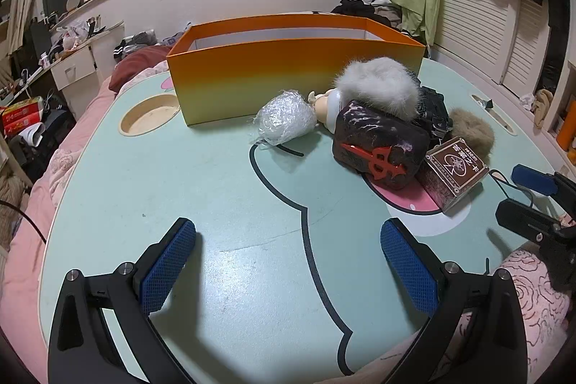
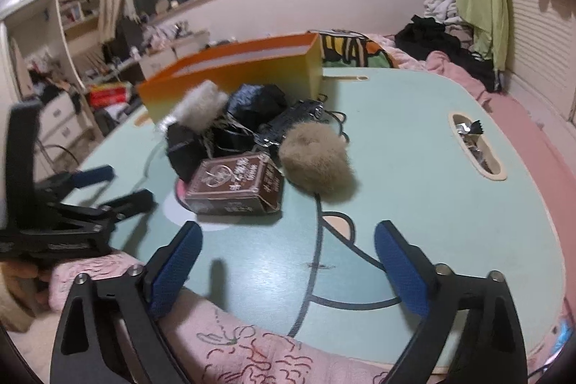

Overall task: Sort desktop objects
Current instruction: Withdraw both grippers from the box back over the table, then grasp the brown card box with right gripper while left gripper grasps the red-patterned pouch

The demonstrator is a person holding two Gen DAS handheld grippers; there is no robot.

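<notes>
Left tongs (image 1: 288,236): hanging low over the near edge of the mint-green surface (image 1: 201,189), spread wide, nothing between the blue pads.
Right tongs (image 2: 288,240): also gaping wide and gripping nothing, hovering over the near edge; seen from the left wrist view they are sitting at the far right (image 1: 529,200).
Orange box (image 1: 295,67): standing open-topped at the back of the surface, behind the pile.
Pile: lying bunched together in front of the box's right half.
Crinkly plastic bundle (image 1: 286,122): sitting at the pile's left end, just beside a small doll (image 1: 329,107).
White fur puff (image 1: 378,85): resting on top, above a dark cushion with a red cross (image 1: 381,148).
Brown card box (image 2: 234,186): lying nearest the right tongs, touching the cushion.
Tan fur ball (image 2: 316,161): sitting just beside the card box, on its right in the right wrist view.
Black tangle (image 2: 266,117): lying behind the card box; I cannot tell what it is.
</notes>
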